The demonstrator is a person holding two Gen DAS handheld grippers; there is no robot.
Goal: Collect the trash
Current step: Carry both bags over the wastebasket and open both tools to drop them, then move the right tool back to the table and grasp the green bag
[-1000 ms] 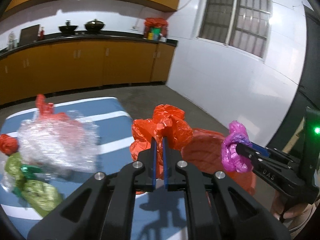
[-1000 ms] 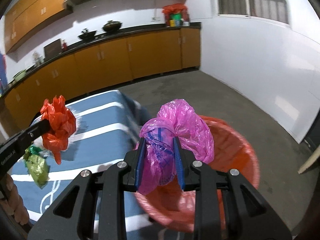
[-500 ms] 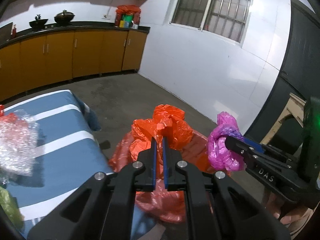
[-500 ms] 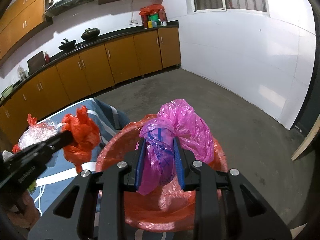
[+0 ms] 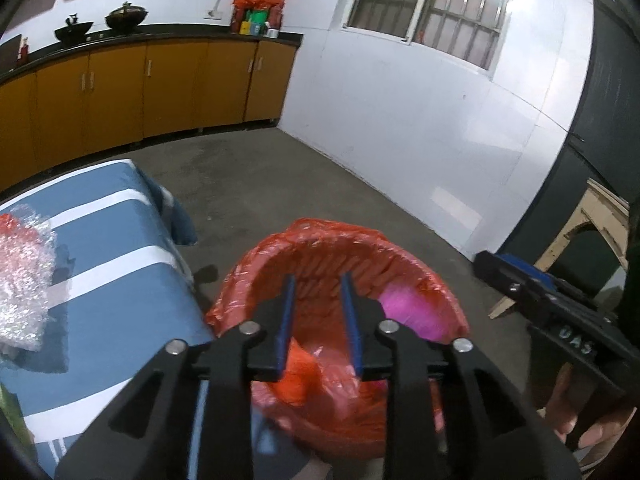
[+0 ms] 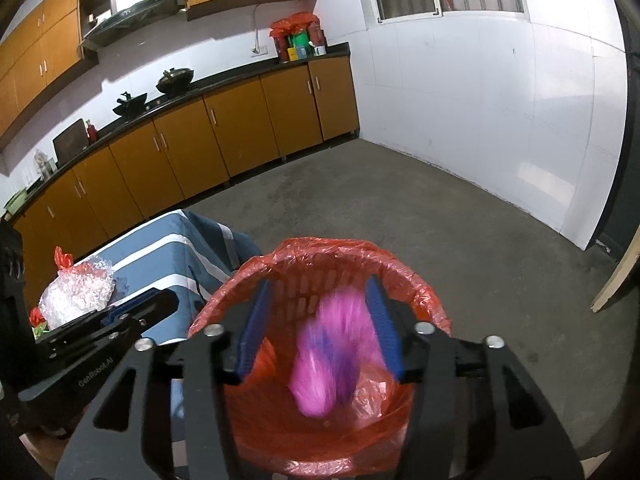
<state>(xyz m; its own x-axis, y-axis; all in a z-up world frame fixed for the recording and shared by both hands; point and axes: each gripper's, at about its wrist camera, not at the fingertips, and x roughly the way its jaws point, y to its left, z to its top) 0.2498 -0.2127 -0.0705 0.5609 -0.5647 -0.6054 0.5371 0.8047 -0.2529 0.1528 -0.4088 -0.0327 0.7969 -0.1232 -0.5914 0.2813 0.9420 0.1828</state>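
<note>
pink bag (image 6: 332, 356) inside red bin (image 6: 420, 292).

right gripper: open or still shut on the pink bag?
Open. Right gripper has its jaws spread wide; the blurred pink bag is below them inside the red-lined bin.

You see orange cabinets (image 6: 224, 140) under a black counter holding two woks (image 6: 175, 77), beside a barred window (image 5: 432, 4).
</note>
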